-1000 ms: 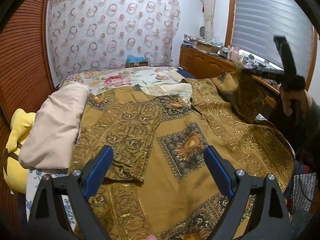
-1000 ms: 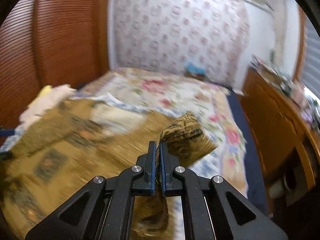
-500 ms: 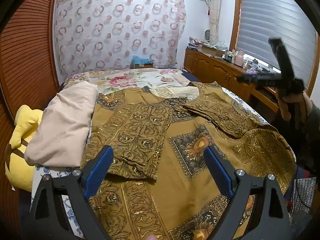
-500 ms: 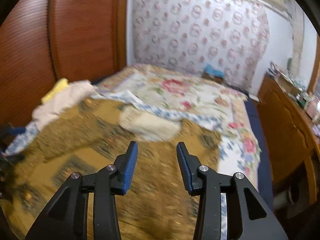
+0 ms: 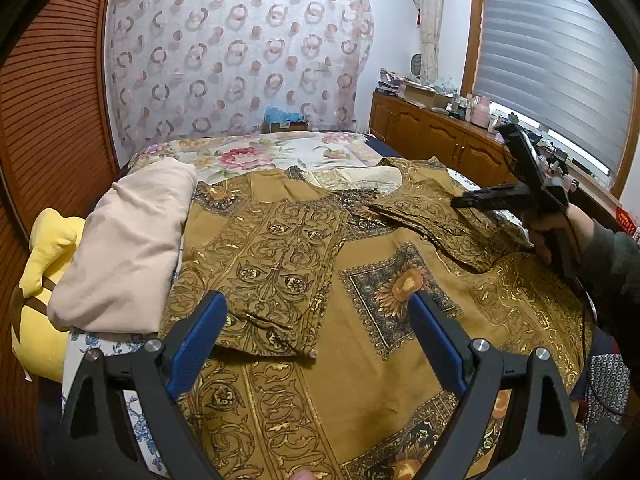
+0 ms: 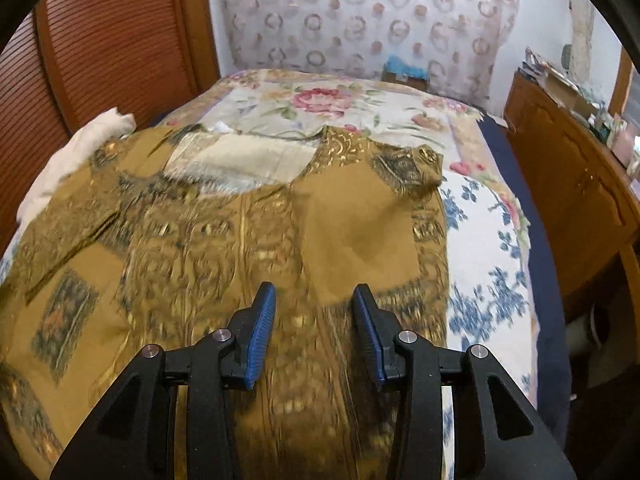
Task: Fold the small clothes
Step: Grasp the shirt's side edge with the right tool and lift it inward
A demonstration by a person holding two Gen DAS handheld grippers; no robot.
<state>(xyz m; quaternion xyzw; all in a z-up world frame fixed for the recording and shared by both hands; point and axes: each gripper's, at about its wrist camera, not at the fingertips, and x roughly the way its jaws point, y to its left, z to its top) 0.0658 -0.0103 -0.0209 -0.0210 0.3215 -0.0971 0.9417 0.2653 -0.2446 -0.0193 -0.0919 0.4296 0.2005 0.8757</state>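
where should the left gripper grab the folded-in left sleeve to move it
Take the sleeve at its near cuff edge, coming in low from the near side with the open left gripper. That hem lies free on top of the shirt, slightly lifted.

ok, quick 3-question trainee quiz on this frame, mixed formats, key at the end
1. True or false: the right gripper is shut on the gold patterned garment.
2. Multiple choice: which sleeves are folded in over the garment's body? A) left sleeve only B) right sleeve only C) both
3. Fill in: the beige pillow lies on the garment's ___ side, seen from the left wrist camera.

Key: 1 false, both the right and the left gripper are open and hold nothing; 2 C; 3 left.
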